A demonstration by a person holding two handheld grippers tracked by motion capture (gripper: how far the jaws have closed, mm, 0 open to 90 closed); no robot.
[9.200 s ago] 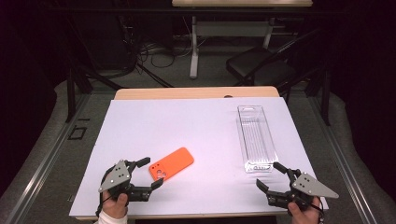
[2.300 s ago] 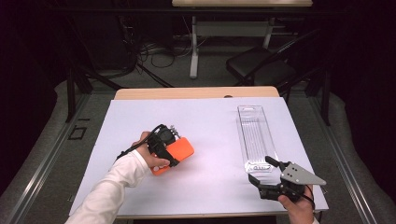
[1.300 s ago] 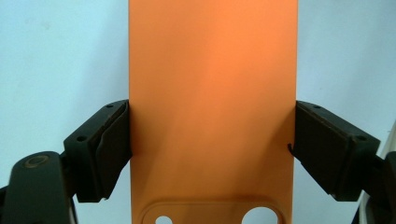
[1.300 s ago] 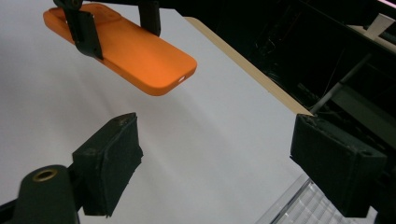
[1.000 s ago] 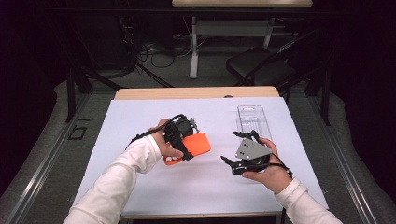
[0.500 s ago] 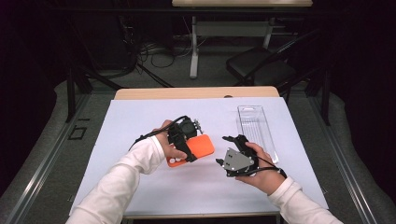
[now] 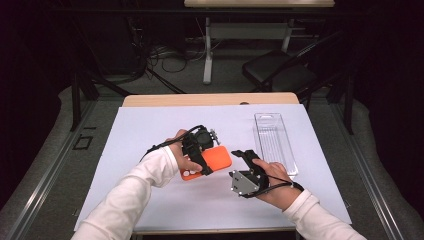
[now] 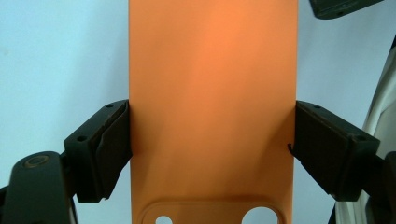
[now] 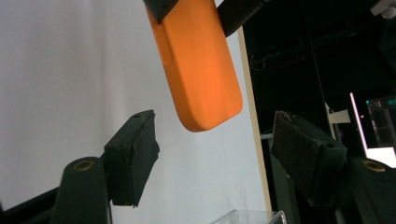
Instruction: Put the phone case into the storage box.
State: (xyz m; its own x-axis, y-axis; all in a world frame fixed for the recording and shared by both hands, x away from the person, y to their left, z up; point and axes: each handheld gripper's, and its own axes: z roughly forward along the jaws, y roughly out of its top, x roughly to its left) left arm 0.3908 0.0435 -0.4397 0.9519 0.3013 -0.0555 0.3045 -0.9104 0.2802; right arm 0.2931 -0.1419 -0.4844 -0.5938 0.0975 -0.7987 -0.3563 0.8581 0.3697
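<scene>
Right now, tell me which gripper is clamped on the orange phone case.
The left gripper: its jaws press the orange phone case's edges; the right gripper is open, short of it.

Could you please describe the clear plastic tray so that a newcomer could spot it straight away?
On the white sheet covering the table, look to its far right side. The clear plastic tray lies there lengthwise, long and see-through, unlike the orange phone case held mid-sheet.
</scene>
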